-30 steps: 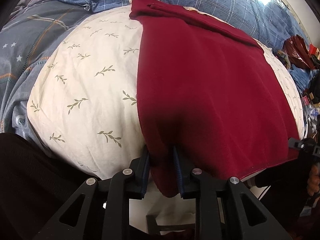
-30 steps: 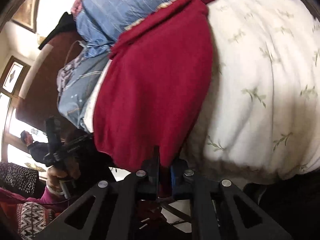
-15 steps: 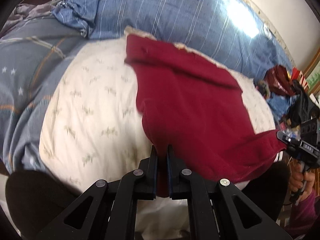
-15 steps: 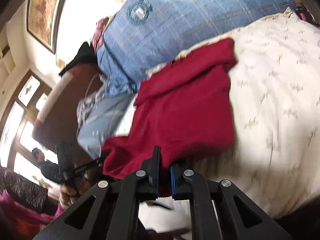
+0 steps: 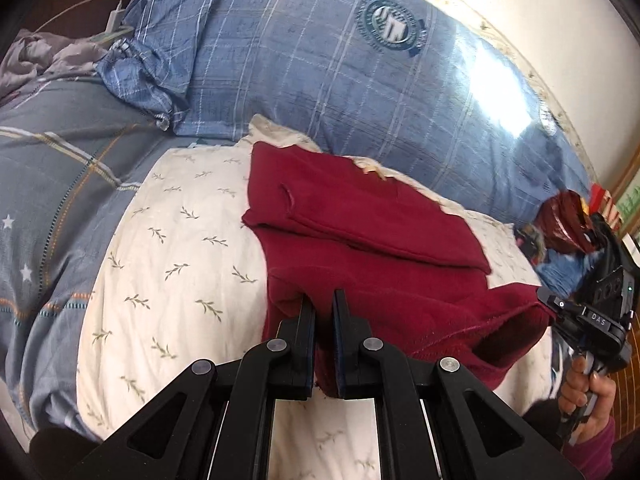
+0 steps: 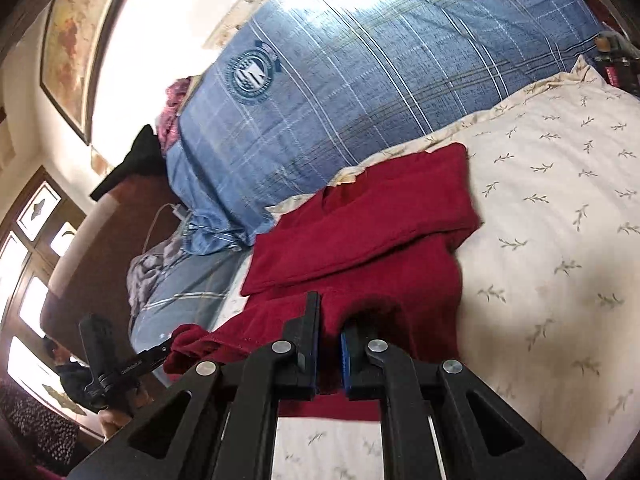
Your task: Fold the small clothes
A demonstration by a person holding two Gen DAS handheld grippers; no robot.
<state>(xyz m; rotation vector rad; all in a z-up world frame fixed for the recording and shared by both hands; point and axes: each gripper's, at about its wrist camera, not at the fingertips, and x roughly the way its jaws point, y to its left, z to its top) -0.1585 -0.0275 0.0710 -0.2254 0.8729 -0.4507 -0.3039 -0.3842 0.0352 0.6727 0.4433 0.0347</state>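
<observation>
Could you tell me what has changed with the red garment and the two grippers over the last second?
Both grippers have lifted the near hem of the red garment off the leaf-print pillow and carried it toward the far folded edge. The left gripper, whose jaws have just been closing, now clamps the cloth; the right gripper stayed shut on it. The garment's far part and the blue checked pillow stayed put.

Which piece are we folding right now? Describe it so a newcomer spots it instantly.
On the bed, find the cream pillow printed with small leaf sprigs, in front of the big blue plaid pillow. The dark red garment lies across it, the only plain red cloth there, its near hem pinched by both grippers.
</observation>
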